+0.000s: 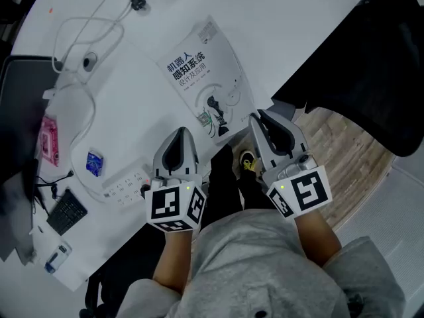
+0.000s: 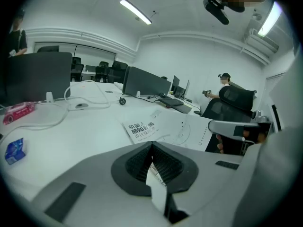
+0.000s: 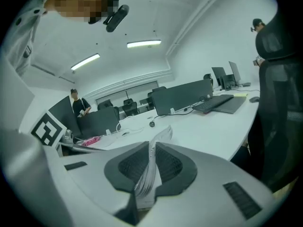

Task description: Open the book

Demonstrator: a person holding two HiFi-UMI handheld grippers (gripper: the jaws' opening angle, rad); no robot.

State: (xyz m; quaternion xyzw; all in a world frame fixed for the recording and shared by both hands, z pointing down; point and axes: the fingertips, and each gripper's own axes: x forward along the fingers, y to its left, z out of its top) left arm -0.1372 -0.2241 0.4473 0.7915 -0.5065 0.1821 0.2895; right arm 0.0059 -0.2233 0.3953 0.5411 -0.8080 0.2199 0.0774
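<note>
Your left gripper point(image 2: 152, 157) has its jaws pressed together on a thin white sheet point(image 2: 156, 186) with some print on it. Whether that sheet is the book's cover cannot be told. Your right gripper point(image 3: 150, 162) is clamped on a fanned sheaf of pages point(image 3: 159, 137) that stands up between its ribbed pads point(image 3: 170, 167).

In the head view both grippers sit at the near edge of the white table point(image 1: 291, 25), with the left one at 9 o'clock of the right one. The book point(image 1: 207, 78) lies flat at 12 o'clock of them, its white cover with dark Chinese print facing up. Its near right corner meets the tip of your right gripper, and the tip of your left gripper is just beside its near left corner.

A white power strip point(image 1: 122, 185) lies at 9 o'clock of your left gripper. A small blue packet point(image 1: 95, 163) lies near it, and white cables point(image 1: 86, 45) loop at 11 o'clock. A black office chair point(image 1: 371, 65) stands off the table at 2 o'clock of your right gripper.
</note>
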